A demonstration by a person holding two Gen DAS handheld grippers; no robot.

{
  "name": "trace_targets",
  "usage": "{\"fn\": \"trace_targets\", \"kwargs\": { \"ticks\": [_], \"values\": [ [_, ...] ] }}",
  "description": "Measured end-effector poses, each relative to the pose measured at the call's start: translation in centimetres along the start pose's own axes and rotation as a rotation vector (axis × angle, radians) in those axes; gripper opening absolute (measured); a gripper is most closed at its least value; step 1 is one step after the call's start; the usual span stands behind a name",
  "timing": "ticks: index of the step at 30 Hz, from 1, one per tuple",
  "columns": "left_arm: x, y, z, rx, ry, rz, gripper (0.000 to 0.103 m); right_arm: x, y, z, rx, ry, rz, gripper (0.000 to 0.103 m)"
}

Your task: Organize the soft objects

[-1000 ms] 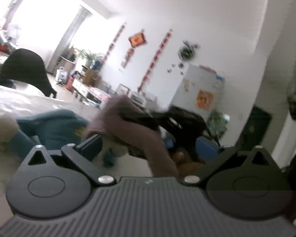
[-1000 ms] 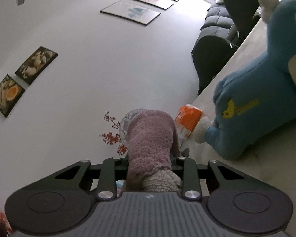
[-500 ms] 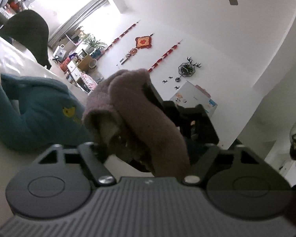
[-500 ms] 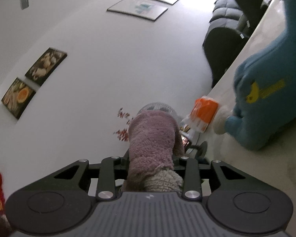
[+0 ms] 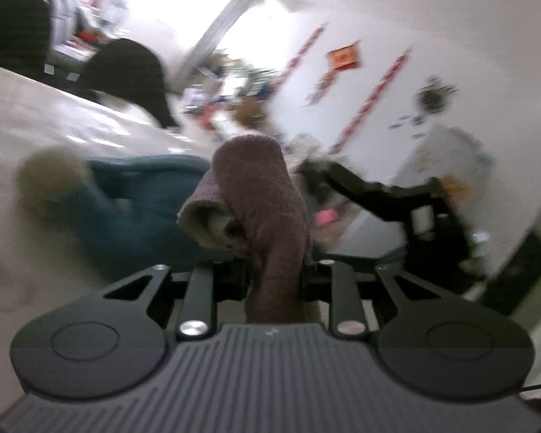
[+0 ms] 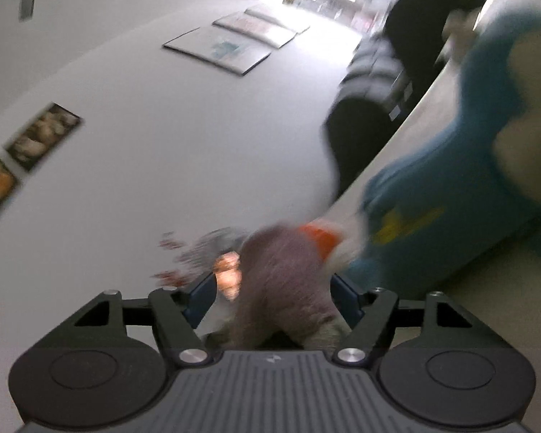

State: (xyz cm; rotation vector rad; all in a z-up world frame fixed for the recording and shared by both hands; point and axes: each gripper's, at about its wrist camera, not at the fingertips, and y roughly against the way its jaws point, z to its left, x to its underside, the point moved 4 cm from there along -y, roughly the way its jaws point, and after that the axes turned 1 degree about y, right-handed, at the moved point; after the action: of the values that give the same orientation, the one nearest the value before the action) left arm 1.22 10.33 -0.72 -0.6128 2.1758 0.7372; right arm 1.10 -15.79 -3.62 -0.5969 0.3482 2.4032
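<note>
Right wrist view blurs the mauve cloth [image 6: 285, 281] and blue plush [image 6: 451, 187].

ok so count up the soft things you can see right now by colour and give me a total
Mauve: 1, the fleecy cloth, gripped by the left gripper, with the right gripper open around its other end.
Blue: 1, the plush toy lying on the table.
Total: 2 soft things. Both views are blurred, so anything smaller may be missed.
</note>
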Motion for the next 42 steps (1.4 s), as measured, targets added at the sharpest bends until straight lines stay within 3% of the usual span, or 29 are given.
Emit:
{"fn": "trace_targets", "kwargs": {
  "ticks": [2,5,7,10,12,15,31,42],
  "values": [
    [-0.4,-0.1,0.2,-0.167,-0.061,0.030,0.023,-0.4,0.7,-0.1,0.092,0.050,-0.038,0.073],
    [-0.5,-1.3,-0.6,-0.488,-0.287,0.076,0.023,-0.8,1.5,0.3,0.280,0.182,-0.092,0.073],
    [-0.7,-1.8,-1.1,-0.584,-0.382,0.088,0.023,-0.8,1.7,0.8,0.419,0.293,-0.115,0.073],
    [-1.3,-2.2,-1.9,-0.553,-0.393,0.086,0.023,-0.5,1.8,1.6,0.616,0.466,-0.147,0.073],
    [-1.5,-2.8,-2.0,-0.544,-0.412,0.083,0.023,-0.3,1.6,1.7,0.665,0.526,-0.156,0.071],
    [-1.1,-3.6,-2.1,-0.514,-0.408,0.093,0.022,0.1,1.3,1.2,0.677,0.528,-0.156,0.072],
    [0.7,-3.6,0.9,-0.574,-0.319,0.144,0.021,0.3,0.3,0.6,0.691,0.560,-0.148,0.077],
    [1.6,-0.9,2.4,-0.690,-0.325,0.160,0.020,0.5,0.0,0.6,0.701,0.560,-0.150,0.080]
  ]
}}
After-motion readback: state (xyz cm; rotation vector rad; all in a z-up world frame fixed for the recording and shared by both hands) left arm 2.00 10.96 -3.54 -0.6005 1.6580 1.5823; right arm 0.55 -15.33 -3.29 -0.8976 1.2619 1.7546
